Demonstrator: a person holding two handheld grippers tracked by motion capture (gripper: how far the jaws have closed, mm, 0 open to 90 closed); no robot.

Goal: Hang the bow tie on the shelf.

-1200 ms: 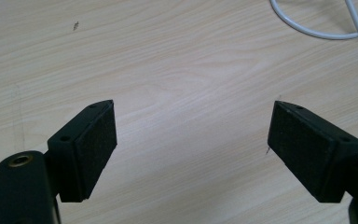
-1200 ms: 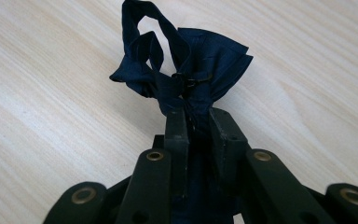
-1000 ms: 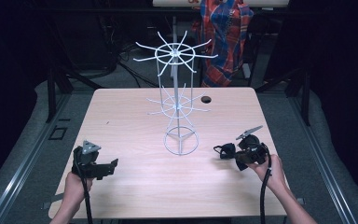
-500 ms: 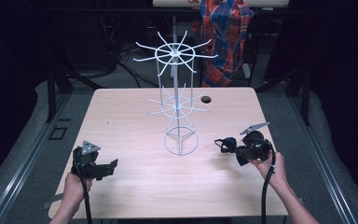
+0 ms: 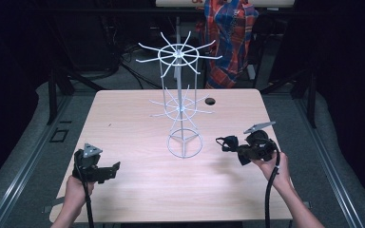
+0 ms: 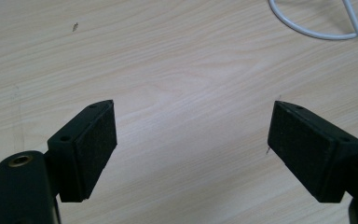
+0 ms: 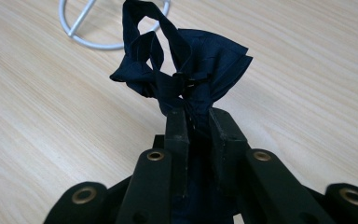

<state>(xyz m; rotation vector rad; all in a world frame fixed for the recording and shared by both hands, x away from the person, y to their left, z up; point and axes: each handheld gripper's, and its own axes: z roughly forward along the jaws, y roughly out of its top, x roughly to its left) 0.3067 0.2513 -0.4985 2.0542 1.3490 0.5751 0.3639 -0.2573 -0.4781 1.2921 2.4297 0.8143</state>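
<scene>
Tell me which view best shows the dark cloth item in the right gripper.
The right gripper view: the dark cloth item sits close up, its loop and folds clear, pinched between the shut jaws. The high view shows it as a small dark shape ahead of the right gripper, beside the white wire rack.

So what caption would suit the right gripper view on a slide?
Right gripper clamps a dark blue bow above the table, near the white wire rack.

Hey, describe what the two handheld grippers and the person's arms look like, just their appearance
Both the left gripper and the right gripper are black, each topped by a grey three-cornered plate and trailing a black cable. The jaws are flat, rectangular black blocks with matte pads, joined by linkages with brass-coloured rivets. The forearms show no sleeves.
</scene>
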